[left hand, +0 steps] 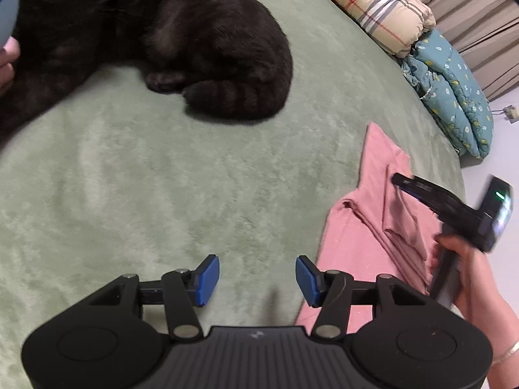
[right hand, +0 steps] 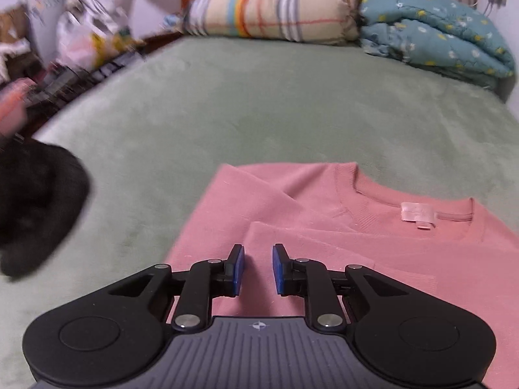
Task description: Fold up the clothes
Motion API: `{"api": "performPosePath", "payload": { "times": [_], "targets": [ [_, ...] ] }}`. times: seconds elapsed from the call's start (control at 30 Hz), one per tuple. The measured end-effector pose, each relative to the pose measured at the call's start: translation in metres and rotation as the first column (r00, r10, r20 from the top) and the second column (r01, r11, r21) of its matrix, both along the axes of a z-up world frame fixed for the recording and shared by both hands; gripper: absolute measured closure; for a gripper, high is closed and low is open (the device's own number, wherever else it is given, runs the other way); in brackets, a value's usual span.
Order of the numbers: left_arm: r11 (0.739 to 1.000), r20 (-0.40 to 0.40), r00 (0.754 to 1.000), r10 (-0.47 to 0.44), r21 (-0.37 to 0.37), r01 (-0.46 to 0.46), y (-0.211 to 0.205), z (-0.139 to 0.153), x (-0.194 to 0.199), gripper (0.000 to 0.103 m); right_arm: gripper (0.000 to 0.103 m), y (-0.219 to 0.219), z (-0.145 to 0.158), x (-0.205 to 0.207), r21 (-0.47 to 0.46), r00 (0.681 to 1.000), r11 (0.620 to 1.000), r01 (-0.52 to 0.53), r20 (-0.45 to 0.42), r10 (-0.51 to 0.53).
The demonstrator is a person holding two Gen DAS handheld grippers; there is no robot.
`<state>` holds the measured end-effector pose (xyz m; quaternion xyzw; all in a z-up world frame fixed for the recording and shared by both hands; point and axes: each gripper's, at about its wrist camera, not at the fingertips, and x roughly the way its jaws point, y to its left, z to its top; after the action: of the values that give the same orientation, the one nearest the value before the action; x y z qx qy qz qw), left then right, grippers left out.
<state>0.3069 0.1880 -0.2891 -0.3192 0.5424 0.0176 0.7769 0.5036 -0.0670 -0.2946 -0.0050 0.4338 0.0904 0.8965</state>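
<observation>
pink sweater part-folded on a green bed, both grippers empty

left wrist view: a green blanket (left hand: 162, 168) is seen covering the bed, with a wide bare stretch in the middle. a black cat (left hand: 155, 32) is curled at the upper left, well apart from the clothing. along the bed's far right edge a plaid quilt (left hand: 373, 3) and a teal floral quilt (left hand: 454, 90) are stacked, touching each other. the pink sweater (left hand: 366, 227) is laid at the right, near the bed's edge, with folds gathered on top. the left gripper (left hand: 257, 280) is held low over bare blanket just beside the sweater's left edge; its blue pads (left hand: 207, 280) are set wide apart and nothing is held between them. the right gripper (left hand: 431, 197) is seen blurred above the sweater, gripped by a hand (left hand: 467, 275); its jaw state cannot be told from here.

right wrist view: the pink sweater (right hand: 324, 214) is spread directly ahead, neckline and label at the far right, a sleeve folded across the body. open blanket (right hand: 227, 103) is left beyond it up to the quilts at the far edge. the cat (right hand: 35, 207) is shown as a dark blur at the left. clutter beyond the bed's left edge is blurred. the right gripper (right hand: 258, 269) is held over the sweater's near part, its blue pads (right hand: 238, 270) parted by a narrow gap, nothing clamped; whether cloth is touched cannot be told.
</observation>
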Motion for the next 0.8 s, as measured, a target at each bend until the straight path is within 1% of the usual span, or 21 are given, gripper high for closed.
{"api": "performPosePath", "payload": {
  "times": [0.03,0.07,0.1,0.13,0.3,0.37,0.4,0.43,0.47,0.5,0.53,0.57,0.67,0.7,0.77,0.8],
  "targets": [
    [1.000,-0.003,1.000,-0.004,0.000,0.004,-0.002,0.000,0.000,0.052,0.076,0.001,0.000,0.001,-0.001,1.000,1.000,0.009,0.005,-0.009],
    [1.000,-0.009,1.000,-0.007,0.001,0.007,-0.003,-0.001,-0.001,0.052,0.078,0.002,-0.001,0.003,-0.003,1.000,1.000,0.019,0.009,-0.019],
    [1.000,-0.018,1.000,-0.008,-0.005,0.007,-0.003,-0.002,-0.002,0.052,0.094,0.003,-0.001,0.004,-0.004,1.000,1.000,0.028,0.014,-0.028],
    [1.000,-0.026,1.000,-0.010,-0.013,0.010,-0.003,-0.003,-0.003,0.052,0.097,0.003,-0.001,0.005,-0.006,0.999,0.999,0.037,0.018,-0.037],
    [1.000,-0.034,0.999,-0.010,-0.016,0.009,0.000,-0.006,-0.008,0.052,0.097,0.008,-0.002,0.012,-0.012,0.996,0.996,0.084,0.041,-0.083],
    [1.000,-0.033,0.999,-0.006,-0.016,0.005,0.000,-0.006,-0.009,0.052,0.096,0.008,-0.001,0.011,-0.001,0.996,0.997,0.080,0.039,-0.080],
    [1.000,-0.034,0.999,-0.006,-0.015,0.005,0.000,-0.006,-0.008,0.052,0.088,0.008,0.000,0.010,0.020,0.997,0.997,0.072,0.032,-0.073],
    [1.000,-0.034,0.999,-0.006,-0.015,0.006,-0.001,-0.005,-0.008,0.052,0.085,0.007,0.002,0.009,0.041,0.998,0.997,0.065,0.024,-0.066],
    [1.000,-0.030,1.000,-0.008,-0.015,0.008,-0.002,-0.004,-0.007,0.052,0.077,0.006,0.003,0.008,0.061,0.998,0.996,0.057,0.017,-0.059],
    [1.000,-0.024,1.000,-0.012,-0.016,0.012,-0.003,-0.003,-0.004,0.052,0.071,0.005,0.004,0.007,0.082,0.999,0.995,0.050,0.010,-0.051],
    [1.000,-0.018,1.000,-0.015,-0.016,0.015,-0.004,-0.001,-0.002,0.052,0.071,-0.001,0.013,-0.003,0.137,0.998,0.990,0.046,0.027,-0.050],
    [1.000,-0.012,1.000,-0.015,-0.017,0.015,-0.005,0.001,0.001,0.052,0.071,-0.012,0.026,-0.017,0.210,0.997,0.977,0.042,0.058,-0.055],
    [0.999,0.047,0.998,-0.031,-0.029,0.032,-0.014,0.013,0.021,0.052,0.069,-0.061,0.049,-0.058,0.359,0.988,0.930,0.082,0.095,-0.124],
    [0.998,0.089,0.994,-0.056,-0.034,0.059,-0.023,0.021,0.035,0.052,0.069,-0.077,0.048,-0.065,0.391,0.986,0.914,0.106,0.078,-0.148],
    [0.993,0.150,0.984,-0.094,-0.050,0.103,-0.040,0.029,0.054,0.051,0.069,-0.106,0.038,-0.071,0.436,0.982,0.885,0.165,0.014,-0.190],
    [0.989,0.197,0.973,-0.123,-0.062,0.138,-0.058,0.034,0.072,0.051,0.070,-0.120,0.034,-0.074,0.456,0.978,0.868,0.195,-0.019,-0.210]
  ]
}}
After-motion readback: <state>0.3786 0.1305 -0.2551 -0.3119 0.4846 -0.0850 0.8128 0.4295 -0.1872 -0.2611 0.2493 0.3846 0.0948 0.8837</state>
